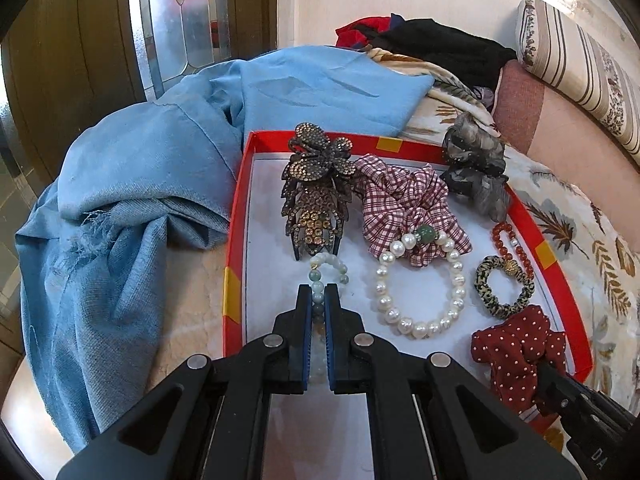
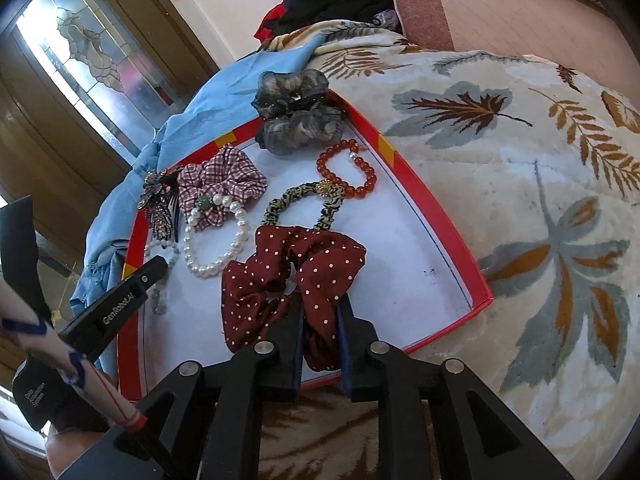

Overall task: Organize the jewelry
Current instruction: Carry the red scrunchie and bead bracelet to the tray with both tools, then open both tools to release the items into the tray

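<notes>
Red-rimmed tray fills centre frame — left gripper clamped on the pale jade bracelet low centre, right gripper pinching the polka-dot scrunchie — both over the tray floor.
</notes>
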Demonstrator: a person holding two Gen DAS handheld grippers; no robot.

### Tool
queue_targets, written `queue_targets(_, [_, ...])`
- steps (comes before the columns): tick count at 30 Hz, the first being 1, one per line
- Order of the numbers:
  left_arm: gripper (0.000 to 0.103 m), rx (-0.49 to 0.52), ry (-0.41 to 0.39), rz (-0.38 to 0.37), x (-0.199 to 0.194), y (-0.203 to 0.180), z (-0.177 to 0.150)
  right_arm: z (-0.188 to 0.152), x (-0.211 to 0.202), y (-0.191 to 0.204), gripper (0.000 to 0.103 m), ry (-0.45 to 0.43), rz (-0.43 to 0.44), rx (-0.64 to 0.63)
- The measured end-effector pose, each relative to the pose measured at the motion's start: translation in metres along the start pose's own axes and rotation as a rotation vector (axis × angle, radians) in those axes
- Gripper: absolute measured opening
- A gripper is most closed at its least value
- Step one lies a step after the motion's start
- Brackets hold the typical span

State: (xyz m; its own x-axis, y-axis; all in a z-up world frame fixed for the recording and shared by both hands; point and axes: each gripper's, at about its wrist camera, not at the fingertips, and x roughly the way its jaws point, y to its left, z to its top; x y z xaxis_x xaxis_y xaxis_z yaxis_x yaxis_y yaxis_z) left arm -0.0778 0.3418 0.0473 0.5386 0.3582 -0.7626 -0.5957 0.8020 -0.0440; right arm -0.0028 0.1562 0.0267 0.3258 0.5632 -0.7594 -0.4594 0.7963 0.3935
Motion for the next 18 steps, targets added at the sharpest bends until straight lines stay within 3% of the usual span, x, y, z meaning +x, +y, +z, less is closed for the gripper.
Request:
queue_targets(2, [0.007,-0.001,-0.006,-0.002,-0.002,0.0,0.0,0.0,-0.001,-0.001,0.029,-0.001,0.004,0.005])
queue_targets(5, [0.02,-0.008,-0.021,-0.008,-0.006,-0.001,0.001,0.0,-0.005,-0.002,0.031,-0.007,0.008,0.009])
queue_targets(18, [0.031,0.0,-0.081,-0.024,-0.02,-0.009,0.004,0.002,-0.03,-0.006,0.036,-0.055,0.024,0.021])
